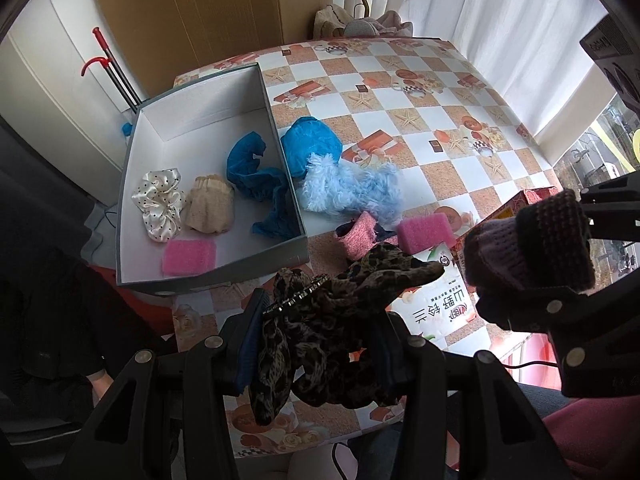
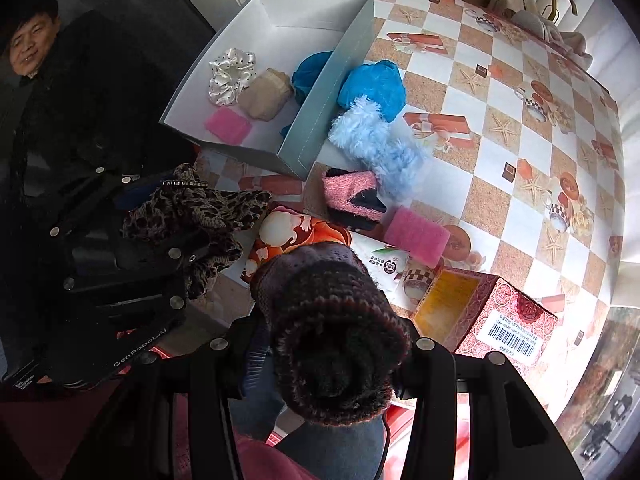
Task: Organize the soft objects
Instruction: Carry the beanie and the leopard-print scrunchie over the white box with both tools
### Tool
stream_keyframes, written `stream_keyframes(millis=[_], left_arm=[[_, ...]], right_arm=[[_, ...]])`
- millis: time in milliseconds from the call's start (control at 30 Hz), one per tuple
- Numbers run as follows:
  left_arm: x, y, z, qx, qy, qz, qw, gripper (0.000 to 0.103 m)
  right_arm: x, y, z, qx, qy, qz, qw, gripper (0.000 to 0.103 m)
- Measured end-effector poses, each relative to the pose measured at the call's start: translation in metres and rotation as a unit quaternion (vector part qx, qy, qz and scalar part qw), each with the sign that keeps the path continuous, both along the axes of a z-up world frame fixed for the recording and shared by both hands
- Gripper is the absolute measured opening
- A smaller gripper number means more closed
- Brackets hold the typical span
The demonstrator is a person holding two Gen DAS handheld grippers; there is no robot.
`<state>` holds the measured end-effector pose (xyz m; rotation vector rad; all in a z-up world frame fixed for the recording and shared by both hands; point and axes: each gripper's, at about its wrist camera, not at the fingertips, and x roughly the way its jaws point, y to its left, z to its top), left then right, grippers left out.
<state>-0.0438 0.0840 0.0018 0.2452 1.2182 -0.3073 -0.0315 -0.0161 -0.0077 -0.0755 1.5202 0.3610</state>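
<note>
left gripper [image 1: 316, 344]: both jaws pinch a leopard-print scrunchie [image 1: 328, 332] at the lower centre of the left wrist view. the fabric covers most of the inner pad faces; only a blue pad edge shows on the left side. in the right wrist view this gripper sits at the left edge, mostly dark and hard to read.

right gripper [image 2: 336, 352]: both jaws press on a dark knitted item [image 2: 336, 336] in purple-brown yarn, lower centre of the right wrist view. the knit hides the fingertips. what kind of item it is cannot be told.

grey box [image 1: 288, 168], upper left in both views, holds a white dotted scrunchie [image 1: 160, 204], a beige cloth bundle [image 1: 210, 210], a dark blue cloth [image 1: 256, 176] and a pink sponge [image 1: 188, 256]. the box wall cuts off part of the blue cloth in the right wrist view.

on the checked tablecloth [image 1: 440, 120], just right of the box: a blue crumpled cloth [image 1: 312, 142], a light blue fluffy item [image 1: 352, 190] touching it, a pink knitted piece [image 1: 358, 234] and a second pink sponge [image 1: 426, 232]. a printed packet [image 1: 436, 308] lies partly hidden under both held items. a red carton [image 2: 508, 320] sits at lower right of the right wrist view.
</note>
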Motion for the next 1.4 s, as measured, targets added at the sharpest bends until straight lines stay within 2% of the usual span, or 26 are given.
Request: stream_keyframes(millis=[300, 600, 1400], left_arm=[[0.019, 0.030, 0.003, 0.012, -0.009, 0.051, 0.9986, 0.051], [0.029, 0.051, 0.002, 0.020, -0.010, 0.095, 0.9953, 0.051], [0.036, 0.058, -0.006, 0.022, -0.004, 0.110, 0.9937, 0.051]], right_arm=[[0.019, 0.011, 0.005, 0.016, -0.004, -0.011, 1.000, 0.050], [0.030, 0.025, 0.009, 0.016, -0.013, 0.004, 1.000, 0.050], [0.041, 0.037, 0.008, 0.019, -0.011, 0.016, 1.000, 0.050]])
